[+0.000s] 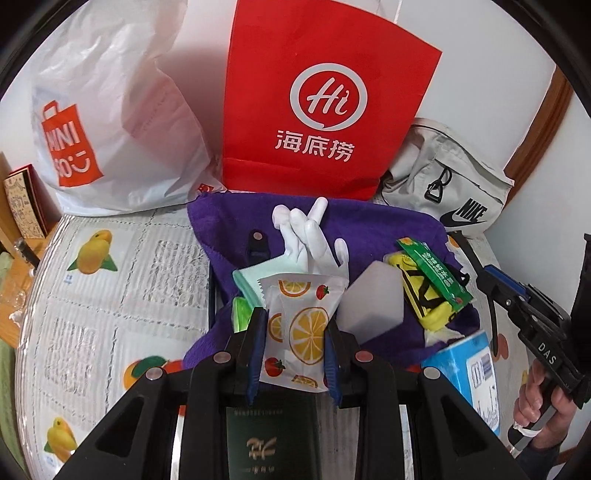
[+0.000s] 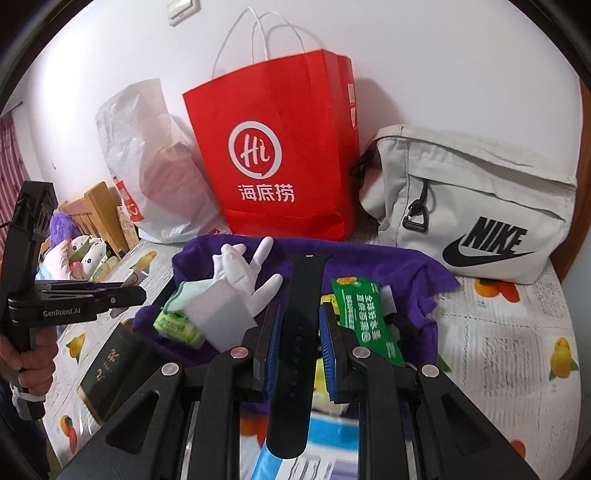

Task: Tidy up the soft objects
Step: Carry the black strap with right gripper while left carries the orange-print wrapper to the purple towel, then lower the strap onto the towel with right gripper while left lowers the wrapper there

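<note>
Left wrist: fingers (image 1: pixel 294 332) grip fruit-print packet (image 1: pixel 299 325) above purple towel (image 1: pixel 388 221).

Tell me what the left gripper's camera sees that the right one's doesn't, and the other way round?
Only the left wrist view shows the fruit-printed packet clamped in the left gripper, a yellow item under the green packet, and a small dark book at the table's edge.

Only the right wrist view shows the black watch strap clamped in the right gripper, a wall switch, and plush toys far left.

Both show the red paper bag, white rubber glove, purple towel, white sponge block and grey Nike bag.
</note>
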Available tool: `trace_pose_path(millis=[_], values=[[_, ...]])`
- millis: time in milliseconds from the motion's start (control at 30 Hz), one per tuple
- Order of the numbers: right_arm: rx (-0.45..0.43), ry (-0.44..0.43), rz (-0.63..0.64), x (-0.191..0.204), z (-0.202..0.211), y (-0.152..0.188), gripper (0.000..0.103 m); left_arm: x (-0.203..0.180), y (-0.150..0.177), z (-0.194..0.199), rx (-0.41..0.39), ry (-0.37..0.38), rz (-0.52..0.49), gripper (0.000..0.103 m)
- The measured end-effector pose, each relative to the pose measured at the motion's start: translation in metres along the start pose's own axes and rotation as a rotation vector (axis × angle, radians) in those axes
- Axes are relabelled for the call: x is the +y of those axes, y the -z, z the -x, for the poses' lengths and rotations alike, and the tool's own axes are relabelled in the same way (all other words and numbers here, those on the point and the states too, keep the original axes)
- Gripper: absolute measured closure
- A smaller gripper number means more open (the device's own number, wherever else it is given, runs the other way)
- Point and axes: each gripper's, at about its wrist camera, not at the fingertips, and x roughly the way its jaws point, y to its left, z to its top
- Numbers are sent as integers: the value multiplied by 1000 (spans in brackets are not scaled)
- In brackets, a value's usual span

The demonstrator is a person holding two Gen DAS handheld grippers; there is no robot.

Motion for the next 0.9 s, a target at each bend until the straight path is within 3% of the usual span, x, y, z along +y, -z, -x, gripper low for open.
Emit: trace_pose_path(millis=[333,900], values=[[25,-15,20,-6,-27,-20,82,-2,-18,-27,21,18,7,75],[111,-22,18,-12,-68,-21,82,5,-32,-59,61,32,32,74]])
